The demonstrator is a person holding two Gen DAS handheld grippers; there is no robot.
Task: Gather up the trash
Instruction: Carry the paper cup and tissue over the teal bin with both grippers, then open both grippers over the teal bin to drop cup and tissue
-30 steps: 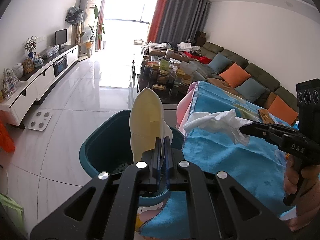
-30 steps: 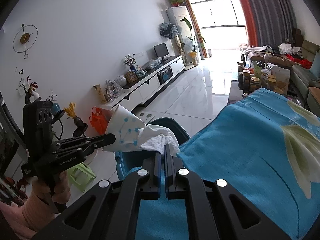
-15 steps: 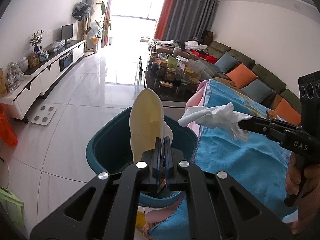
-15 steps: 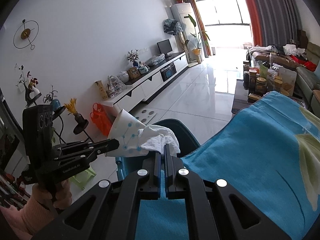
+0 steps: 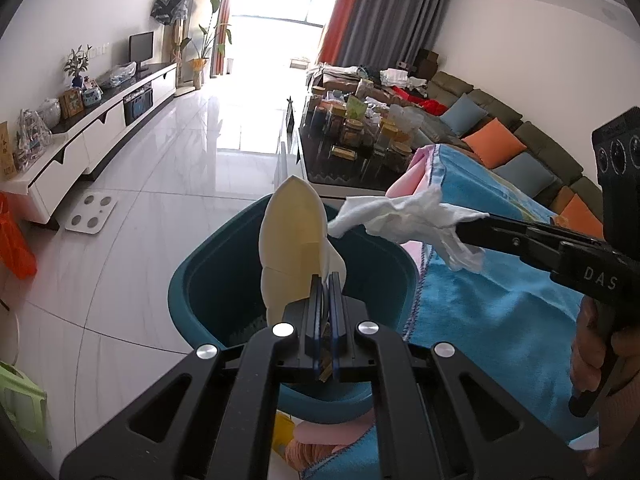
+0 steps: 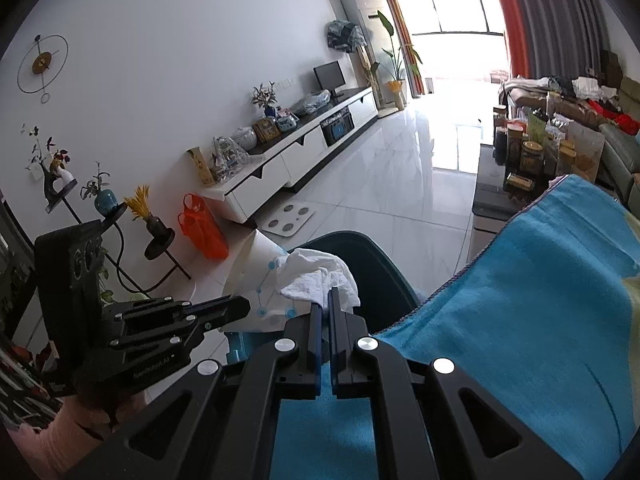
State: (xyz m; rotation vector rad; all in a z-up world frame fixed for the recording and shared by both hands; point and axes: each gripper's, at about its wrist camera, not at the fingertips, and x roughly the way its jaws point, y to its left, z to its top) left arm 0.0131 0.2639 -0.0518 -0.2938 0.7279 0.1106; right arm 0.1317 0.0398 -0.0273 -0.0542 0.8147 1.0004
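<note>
My left gripper [image 5: 326, 280] is shut on a squashed paper cup [image 5: 290, 248], cream inside and white with blue dots outside [image 6: 256, 280]. It hangs over the open teal bin [image 5: 208, 276]. My right gripper [image 6: 325, 298] is shut on a crumpled white tissue [image 6: 316, 276]; in the left wrist view the tissue [image 5: 412, 220] hangs above the bin's right rim, close to the cup. The right gripper [image 5: 472, 220] comes in from the right, a hand on its grip. The left gripper [image 6: 240, 306] shows at the left of the right wrist view.
A blue cloth [image 5: 500, 300] covers the table right of the bin [image 6: 376, 264]. Beyond it a dark coffee table [image 5: 340, 172] holds several jars. A white TV cabinet [image 5: 72, 148], an orange bag [image 6: 202, 228] and a floor scale [image 5: 92, 214] stand left on the tiled floor. A sofa [image 5: 520, 140] lines the right wall.
Both grippers have moved toward the bin, which now fills more of the views. The cup hangs over its opening and the tissue has come over its right rim. Both grips are unchanged.
</note>
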